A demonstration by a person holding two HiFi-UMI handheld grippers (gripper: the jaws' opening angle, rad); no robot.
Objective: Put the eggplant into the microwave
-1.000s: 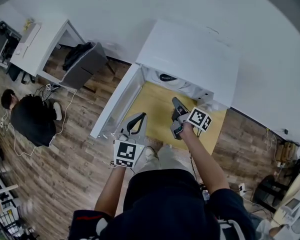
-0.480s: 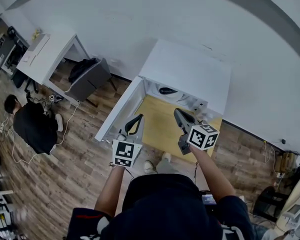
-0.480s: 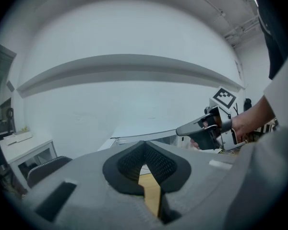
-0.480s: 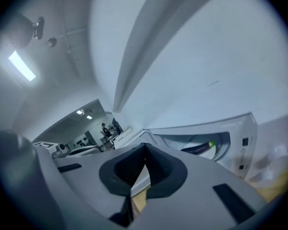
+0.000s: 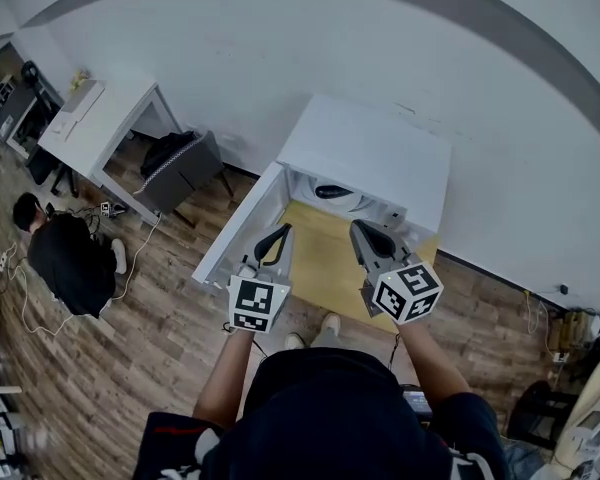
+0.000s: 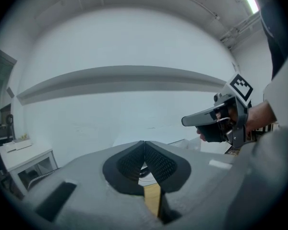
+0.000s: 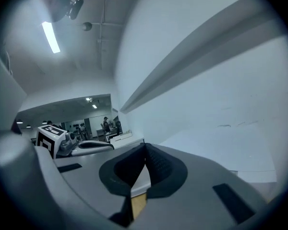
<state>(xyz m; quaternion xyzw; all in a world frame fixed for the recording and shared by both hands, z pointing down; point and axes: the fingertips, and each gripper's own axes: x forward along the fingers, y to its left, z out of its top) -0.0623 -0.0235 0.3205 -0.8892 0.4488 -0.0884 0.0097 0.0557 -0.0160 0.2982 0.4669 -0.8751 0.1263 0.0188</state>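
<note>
A white microwave (image 5: 372, 150) stands against the wall, its door (image 5: 236, 234) swung open to the left. In its opening a dark, long thing, probably the eggplant (image 5: 332, 190), lies on a white round plate. A yellow wooden surface (image 5: 325, 258) lies in front of the opening. My left gripper (image 5: 278, 234) hovers over that surface near the door, shut and empty, its pads meeting (image 6: 144, 145). My right gripper (image 5: 364, 232) is held level beside it, also shut with nothing in it (image 7: 145, 150). Each gripper shows in the other's view (image 6: 194, 120) (image 7: 93, 145).
A white desk (image 5: 92, 116) and a dark chair (image 5: 180, 164) stand at the left by the wall. A person in black (image 5: 68, 256) sits on the wood floor at the far left, with cables round about. The white wall runs behind the microwave.
Both grippers have risen, the right one more, and it rolled so its marker cube now faces up. Both stay shut and empty.
</note>
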